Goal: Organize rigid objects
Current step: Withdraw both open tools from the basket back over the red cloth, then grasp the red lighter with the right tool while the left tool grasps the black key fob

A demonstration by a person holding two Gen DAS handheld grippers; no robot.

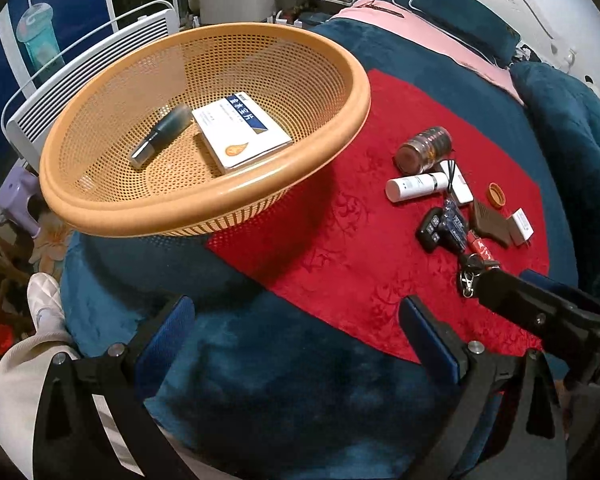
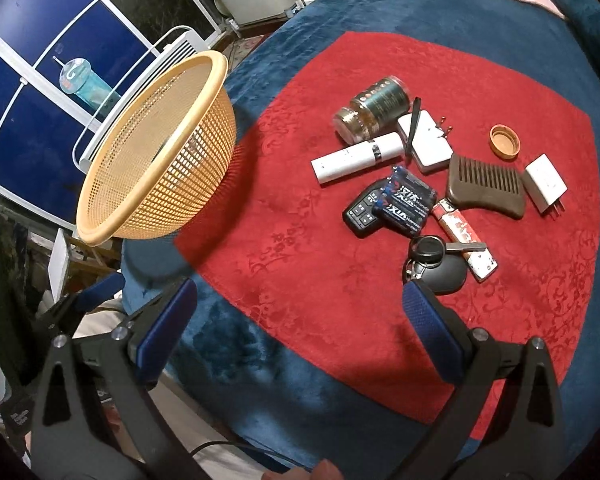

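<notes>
While both tools gape empty, small objects cluster on the red cloth (image 2: pixel 340 280).

Ahead-right of the right tool (image 2: pixel 300 312) lie car key (image 2: pixel 432 248), batteries (image 2: pixel 404 204) and comb (image 2: pixel 484 188); ahead-left of the left tool (image 1: pixel 296 328), the basket (image 1: pixel 204 204) holds a box (image 1: pixel 240 132).

battery pack (image 2: pixel 405 204) wrap reads "handa" (chinese characters beside it unclear).

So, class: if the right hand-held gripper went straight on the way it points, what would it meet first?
Probably the bare red cloth, left of the black remote; the right hand-held gripper is open, and depth is uncertain.
</notes>
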